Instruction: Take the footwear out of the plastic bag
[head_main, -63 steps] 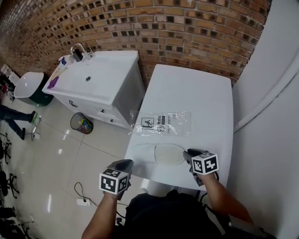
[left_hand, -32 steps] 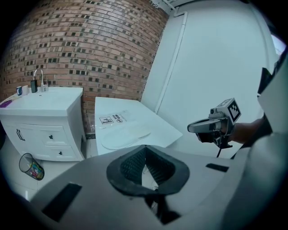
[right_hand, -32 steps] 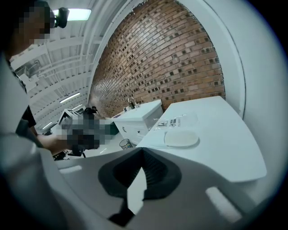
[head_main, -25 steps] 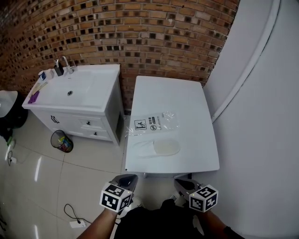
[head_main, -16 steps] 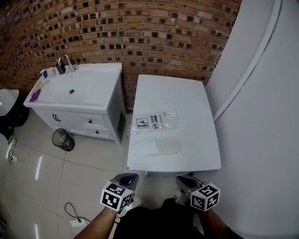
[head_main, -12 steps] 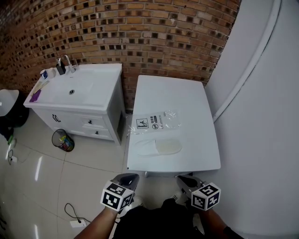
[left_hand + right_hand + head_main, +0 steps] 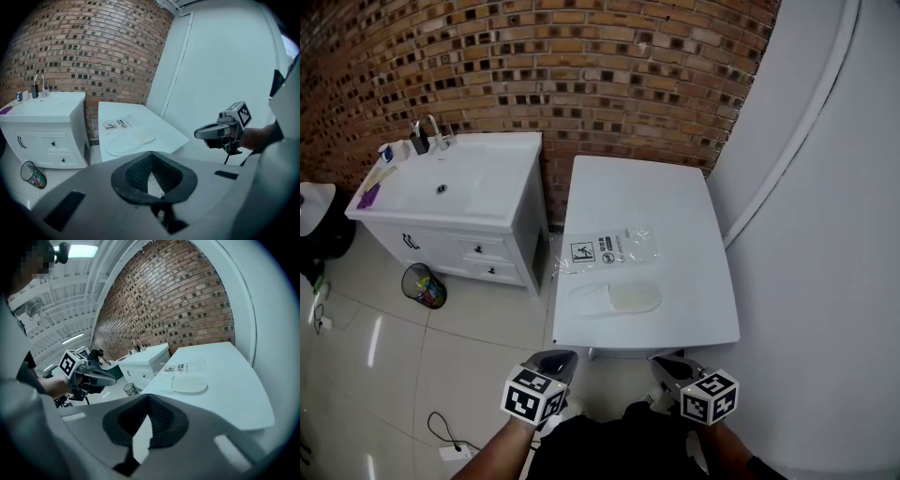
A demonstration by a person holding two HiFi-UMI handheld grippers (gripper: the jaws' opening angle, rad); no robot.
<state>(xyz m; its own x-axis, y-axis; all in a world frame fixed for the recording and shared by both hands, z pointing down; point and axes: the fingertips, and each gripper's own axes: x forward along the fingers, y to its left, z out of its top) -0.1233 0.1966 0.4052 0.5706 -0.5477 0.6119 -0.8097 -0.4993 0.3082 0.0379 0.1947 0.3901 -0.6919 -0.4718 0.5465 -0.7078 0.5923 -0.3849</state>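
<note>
One white slipper [image 7: 612, 298] on one table [image 7: 675, 206]; one plastic bag [image 7: 614, 246] at its 12 o'clock. Left gripper [image 7: 557, 358] and right gripper [image 7: 662, 365]: jaws closed, empty, at 6 o'clock.

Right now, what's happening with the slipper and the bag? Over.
Left gripper and right gripper shut, empty. Slipper out, flat on table beside plastic bag. Nothing in the way.

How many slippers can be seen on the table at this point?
1: a white slipper near the front edge of the table, just before the plastic bag. A second may be stacked beneath it; can't tell.
</note>
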